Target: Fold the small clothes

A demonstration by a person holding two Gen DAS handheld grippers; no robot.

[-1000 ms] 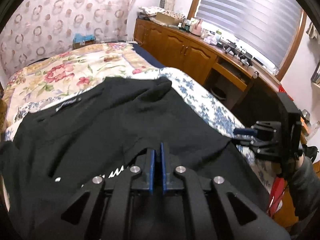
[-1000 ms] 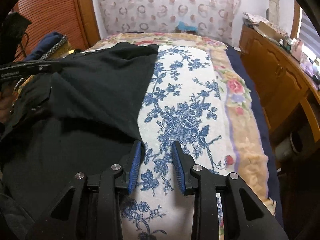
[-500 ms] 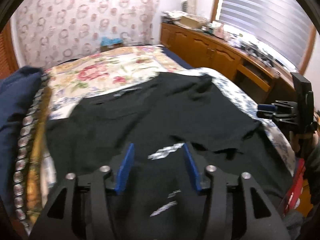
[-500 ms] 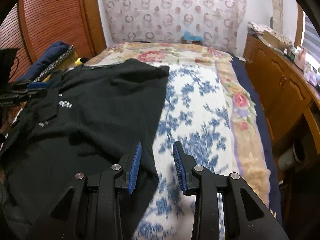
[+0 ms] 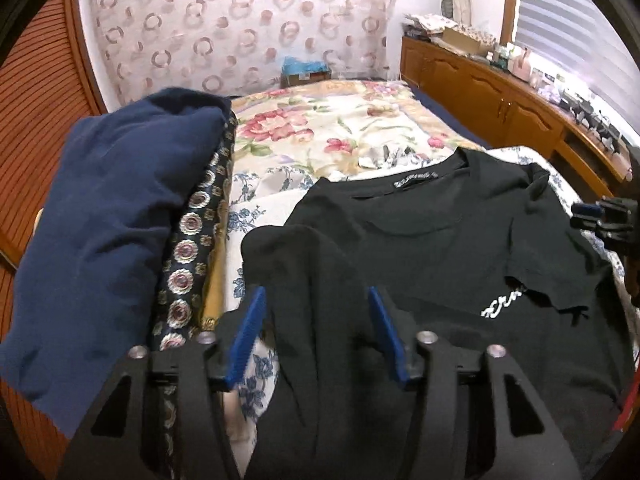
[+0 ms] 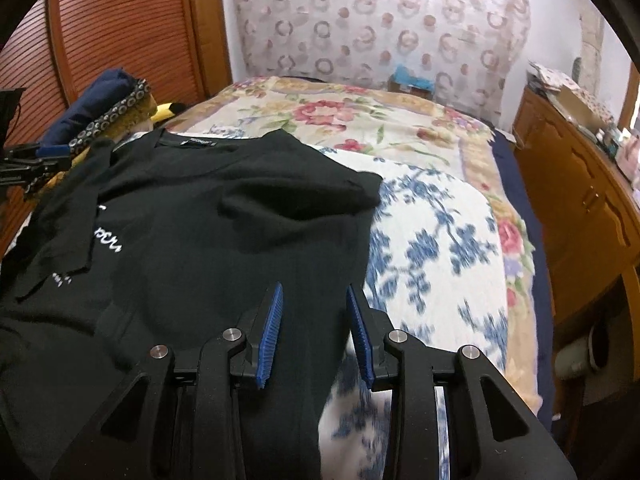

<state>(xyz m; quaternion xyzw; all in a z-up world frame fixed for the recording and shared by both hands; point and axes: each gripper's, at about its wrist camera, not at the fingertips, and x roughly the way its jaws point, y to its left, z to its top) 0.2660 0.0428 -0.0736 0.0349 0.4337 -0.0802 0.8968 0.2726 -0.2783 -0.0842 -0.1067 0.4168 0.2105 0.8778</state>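
Observation:
A black T-shirt [image 5: 420, 248] with white lettering lies spread on the floral bedspread, with one sleeve folded over its front. It also shows in the right wrist view [image 6: 208, 232]. My left gripper [image 5: 316, 312] is open and empty, hovering over the shirt's left edge. My right gripper [image 6: 314, 312] is open and empty, hovering over the shirt's right edge. The right gripper also shows in the left wrist view [image 5: 600, 220], and the left gripper in the right wrist view [image 6: 36, 160].
A folded navy cloth [image 5: 108, 216] on a patterned cushion [image 5: 192, 248] lies left of the shirt. A wooden cabinet [image 6: 580, 208] with clutter runs along the bed's right side. The bedspread [image 6: 432, 240] is bare right of the shirt.
My left gripper opened, let go of the shirt and moved left to the shirt's left edge. My right gripper drew back and left over the shirt's right edge.

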